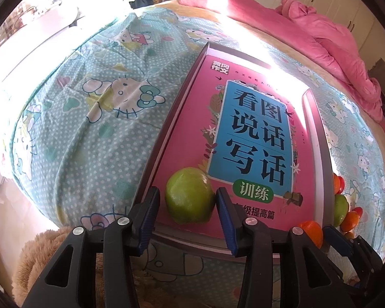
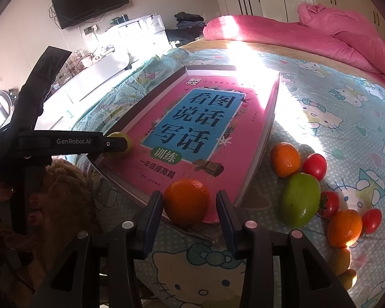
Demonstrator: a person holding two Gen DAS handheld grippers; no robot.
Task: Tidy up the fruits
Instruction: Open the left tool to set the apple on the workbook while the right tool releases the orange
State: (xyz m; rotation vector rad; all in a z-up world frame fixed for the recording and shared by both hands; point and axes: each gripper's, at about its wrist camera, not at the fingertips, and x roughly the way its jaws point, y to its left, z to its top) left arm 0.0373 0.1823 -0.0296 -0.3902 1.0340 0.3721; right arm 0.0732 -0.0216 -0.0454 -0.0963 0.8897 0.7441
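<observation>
A shallow box holding a pink book [image 1: 243, 133] lies on the bed. My left gripper [image 1: 190, 200] is shut on a green apple [image 1: 190, 196] that rests on the book's near left corner; it also shows in the right wrist view [image 2: 120, 143]. My right gripper [image 2: 188, 204] is shut on an orange [image 2: 187, 200] at the book's near edge, also seen in the left wrist view [image 1: 311, 232]. To the right of the box lie loose fruits: an orange [image 2: 285, 159], a green apple [image 2: 300, 199], tomatoes [image 2: 314, 165] and another orange [image 2: 344, 227].
The bed has a Hello Kitty sheet [image 1: 89, 118]. A pink quilt [image 2: 308, 36] is heaped at the far side. A fuzzy tan sleeve [image 2: 64, 192] is at the near left. Yellow fruits [image 2: 342, 261] lie at the near right.
</observation>
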